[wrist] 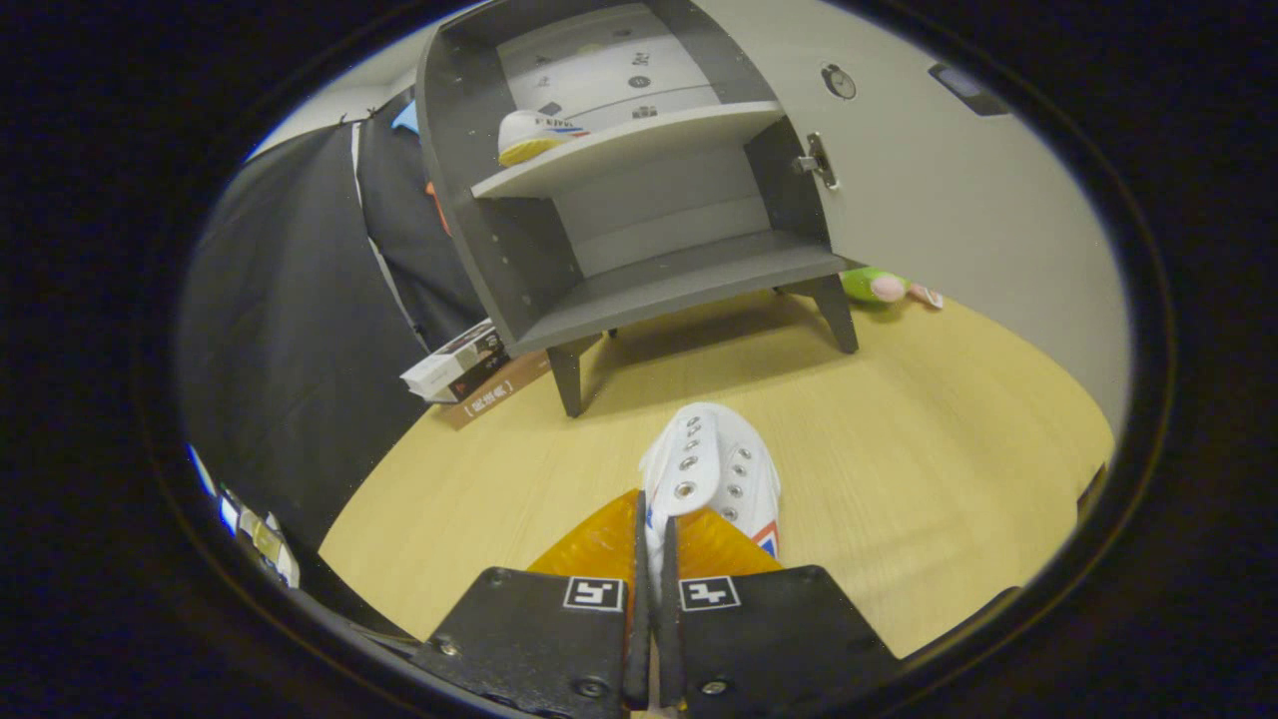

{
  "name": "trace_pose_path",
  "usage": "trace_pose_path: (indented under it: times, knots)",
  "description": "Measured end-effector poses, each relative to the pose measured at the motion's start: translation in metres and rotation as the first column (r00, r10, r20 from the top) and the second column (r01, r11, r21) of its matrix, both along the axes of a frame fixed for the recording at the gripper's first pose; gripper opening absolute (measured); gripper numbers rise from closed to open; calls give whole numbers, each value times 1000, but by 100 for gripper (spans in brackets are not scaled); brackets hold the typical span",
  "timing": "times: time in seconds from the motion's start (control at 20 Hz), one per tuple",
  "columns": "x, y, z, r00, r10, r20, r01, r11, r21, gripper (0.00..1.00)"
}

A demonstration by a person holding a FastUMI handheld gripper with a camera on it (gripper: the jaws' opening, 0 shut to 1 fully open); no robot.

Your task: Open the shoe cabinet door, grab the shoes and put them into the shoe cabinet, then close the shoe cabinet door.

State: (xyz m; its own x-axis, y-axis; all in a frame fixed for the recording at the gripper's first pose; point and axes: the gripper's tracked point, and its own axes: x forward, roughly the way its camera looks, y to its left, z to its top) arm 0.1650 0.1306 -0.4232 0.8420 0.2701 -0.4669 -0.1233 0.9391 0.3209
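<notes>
White canvas is what I have pinched: the gripper (654, 559) has its two fingers pressed together on a thin edge of the white shoe (711, 474), whose toe points ahead toward the shoe cabinet (639, 270). The shoe sits just above or on the wooden floor (899, 449); I cannot tell which. The cabinet door (949, 180) stands open to the right. A second shoe (534, 135) already lies on the upper shelf (639, 140); the lower shelf (689, 280) is free.

Risks, as I judge them:
- The grip holds only a narrow strip of fabric, so the shoe may swing or slip loose during the lift.
- The hanging toe may catch on a shelf edge.

Writing: lettering on the second shoe and on the books (464, 369) beside the cabinet leg is too small to read.
</notes>
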Motion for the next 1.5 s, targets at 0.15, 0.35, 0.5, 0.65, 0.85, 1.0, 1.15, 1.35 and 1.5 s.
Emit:
trace_pose_path:
  times: [0.15, 0.35, 0.5, 0.65, 0.85, 1.0, 1.15, 1.35, 1.5]
  knots:
    - [-5, -1, 31, 999, 11, 41, -10, 999, -31, 7]
    - [-12, -9, 94, 992, 29, 120, -21, 997, -69, 7]
    - [-15, -17, 140, 983, 36, 182, -11, 991, -133, 7]
    - [-22, -19, 192, 971, 44, 236, -13, 991, -131, 7]
    - [-20, -28, 265, 947, 62, 314, 0, 981, -194, 7]
    - [-15, -40, 325, 928, 44, 371, 46, 972, -229, 7]
    - [-11, -47, 389, 902, 27, 432, 81, 970, -230, 7]
    - [-3, -44, 452, 882, 33, 470, 104, 959, -263, 7]
    - [17, -36, 480, 881, 54, 469, 128, 929, -347, 7]
